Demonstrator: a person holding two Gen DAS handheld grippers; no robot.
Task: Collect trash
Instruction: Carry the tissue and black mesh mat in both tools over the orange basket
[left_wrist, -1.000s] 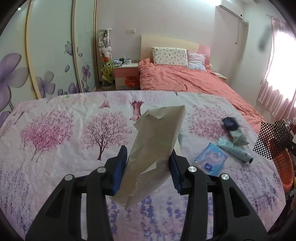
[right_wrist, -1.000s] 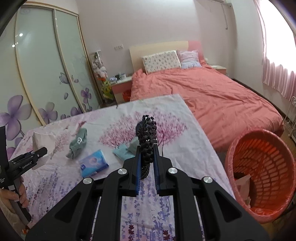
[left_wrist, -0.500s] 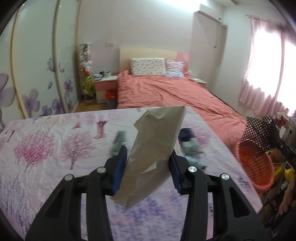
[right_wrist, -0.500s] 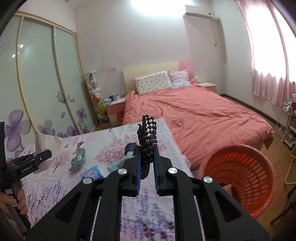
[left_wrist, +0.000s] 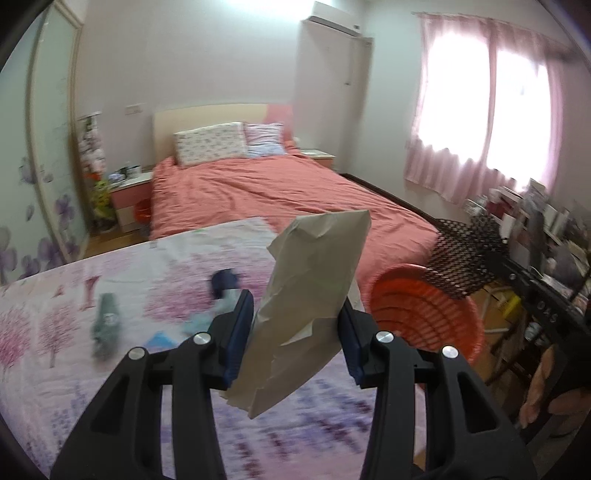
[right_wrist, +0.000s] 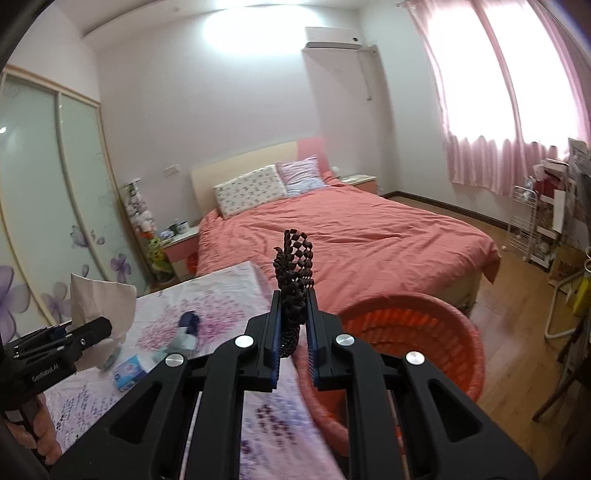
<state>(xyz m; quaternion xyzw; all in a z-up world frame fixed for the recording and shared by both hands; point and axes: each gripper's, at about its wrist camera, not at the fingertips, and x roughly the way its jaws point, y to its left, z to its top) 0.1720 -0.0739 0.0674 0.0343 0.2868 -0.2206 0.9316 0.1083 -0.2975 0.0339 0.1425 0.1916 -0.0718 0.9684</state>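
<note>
My left gripper (left_wrist: 295, 328) is shut on a crumpled beige paper bag (left_wrist: 310, 302), held upright above the flowered table cover (left_wrist: 110, 369). My right gripper (right_wrist: 292, 325) is shut on a strip of black foam netting (right_wrist: 293, 273) that sticks up between its pads. An orange plastic basket (left_wrist: 424, 317) stands on the floor at the table's right end; in the right wrist view the basket (right_wrist: 424, 339) lies just right of the netting. In the left wrist view the black netting (left_wrist: 461, 258) hangs over the basket's far rim. In the right wrist view the left gripper (right_wrist: 79, 332) and its paper bag (right_wrist: 99, 299) show at the left.
On the cover lie a grey-green sock (left_wrist: 105, 325), a dark blue item (left_wrist: 223, 282), light blue wrappers (right_wrist: 186, 341) and a blue tissue pack (right_wrist: 129, 373). A bed with a salmon cover (right_wrist: 351, 243) stands behind. Cluttered shelves (left_wrist: 532, 229) stand at the right by the curtained window.
Both grippers have swung to the right along the table and risen a little, bringing the orange basket close in both views. The paper bag and the netting stay gripped.
</note>
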